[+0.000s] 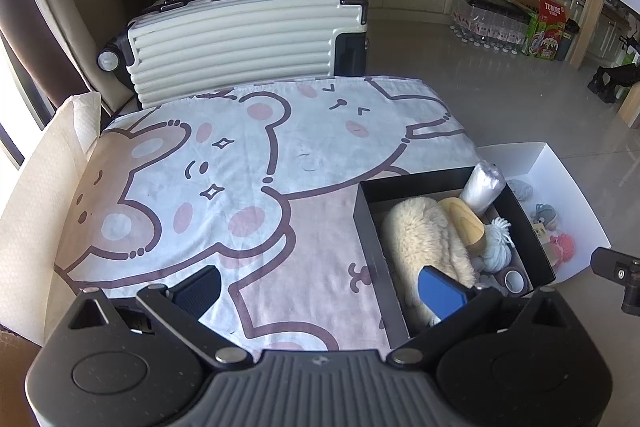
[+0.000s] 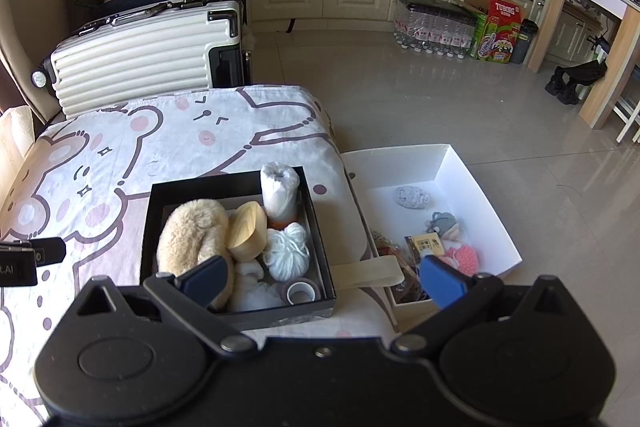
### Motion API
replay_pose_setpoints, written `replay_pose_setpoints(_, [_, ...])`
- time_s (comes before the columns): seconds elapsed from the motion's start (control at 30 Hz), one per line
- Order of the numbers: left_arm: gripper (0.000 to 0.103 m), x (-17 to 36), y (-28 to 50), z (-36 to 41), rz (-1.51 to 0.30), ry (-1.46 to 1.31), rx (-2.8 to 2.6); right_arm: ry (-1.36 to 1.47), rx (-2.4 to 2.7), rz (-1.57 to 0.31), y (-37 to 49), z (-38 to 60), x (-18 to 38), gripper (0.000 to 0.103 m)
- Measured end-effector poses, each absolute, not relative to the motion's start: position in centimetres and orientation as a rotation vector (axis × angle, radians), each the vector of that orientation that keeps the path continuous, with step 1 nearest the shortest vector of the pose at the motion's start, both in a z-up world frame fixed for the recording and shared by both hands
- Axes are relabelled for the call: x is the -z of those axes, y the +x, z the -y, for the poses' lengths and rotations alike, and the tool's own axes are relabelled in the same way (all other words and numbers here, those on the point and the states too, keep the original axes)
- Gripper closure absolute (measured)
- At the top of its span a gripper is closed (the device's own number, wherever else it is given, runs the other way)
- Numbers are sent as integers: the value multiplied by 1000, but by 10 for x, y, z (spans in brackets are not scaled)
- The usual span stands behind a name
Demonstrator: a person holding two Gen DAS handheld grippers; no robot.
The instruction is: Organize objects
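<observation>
Hovering wide apart and holding nothing, the left hand-held gripper [image 1: 320, 291] and right hand-held gripper [image 2: 322, 277] hang at the near edge of the table [image 1: 240, 163]. The black box [image 2: 320, 279] at its right end is crowded with a fluffy toy [image 2: 188, 235], wooden bowl [image 2: 248, 229] and yarn ball [image 2: 289, 251], so any pick wants a straight-down approach onto one piece. Further right, the white box [image 2: 476, 195] holds small knitted things; a suitcase [image 2: 136, 61] stands far behind.
</observation>
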State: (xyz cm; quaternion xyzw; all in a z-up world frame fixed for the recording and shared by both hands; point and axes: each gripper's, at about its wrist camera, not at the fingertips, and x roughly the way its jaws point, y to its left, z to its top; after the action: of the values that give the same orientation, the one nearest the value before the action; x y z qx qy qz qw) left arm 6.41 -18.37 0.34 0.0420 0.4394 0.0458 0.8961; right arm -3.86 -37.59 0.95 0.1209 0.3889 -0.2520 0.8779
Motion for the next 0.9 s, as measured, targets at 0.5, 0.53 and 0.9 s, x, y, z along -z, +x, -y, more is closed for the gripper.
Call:
replay_pose_setpoints(0.5, [0,-5,65,184,-913,81,-95,249,524,-815,-41,377,-8,0])
replay_pose_setpoints(0.53, [0,-5,65,183,-913,81,-94,248,525,-815,-41,377,-8,0])
replay_pose_setpoints(0.9, [0,-5,65,184,-915,80,-89,249,526,-817,-41,378,-8,0])
